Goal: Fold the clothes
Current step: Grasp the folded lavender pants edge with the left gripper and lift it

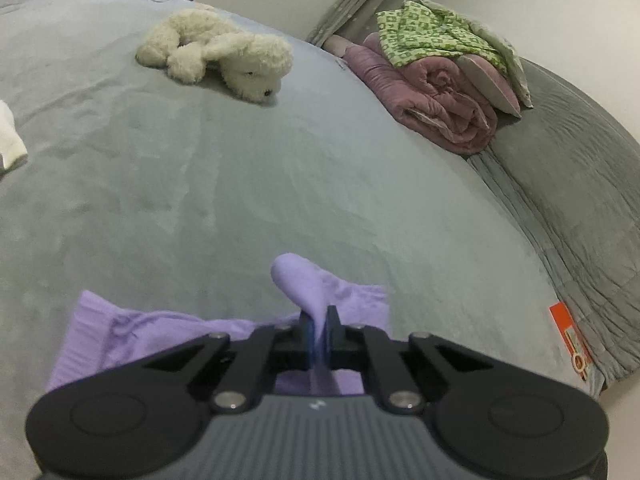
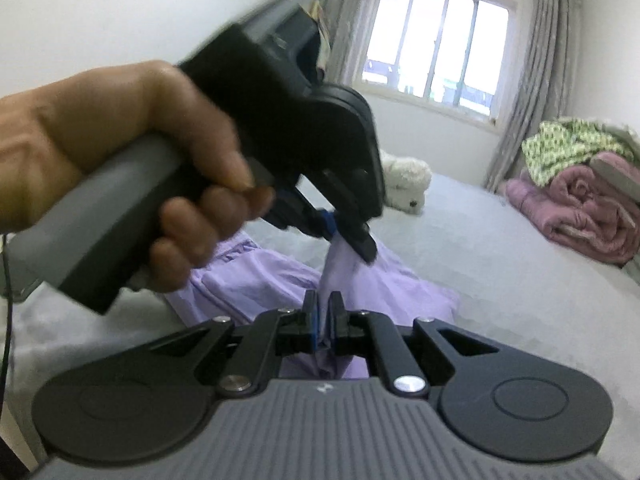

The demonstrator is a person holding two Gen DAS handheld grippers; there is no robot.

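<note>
In the left wrist view, a white cloth lies at the far left edge of the grey bed. A purple garment is spread low on the bed cover, just ahead of the left gripper. That gripper's two black fingers are pressed together on a fold of the purple fabric, and a rounded lobe of it stands up above the fingertips. Farther up the bed, a cream plush dog lies on its side, well apart from the garment. To the right sits a rolled pink quilt with a green patterned cloth heaped on top, close to the grey curtain. An orange label shows at the right edge of the bed cover.

In the right wrist view, a hand at the left grips the grey handle of the left gripper, which points down and to the right and pinches a raised strip of the purple garment. The picture is blurred there, so the exact hold is hard to read, though it looks clamped. Directly below, the right gripper is closed on the same strip of fabric, close under the other. The rest of the garment lies crumpled on the bed. Beyond it rests the plush dog, then the window, the curtain, and the pink quilt under the green patterned cloth at the far right.
</note>
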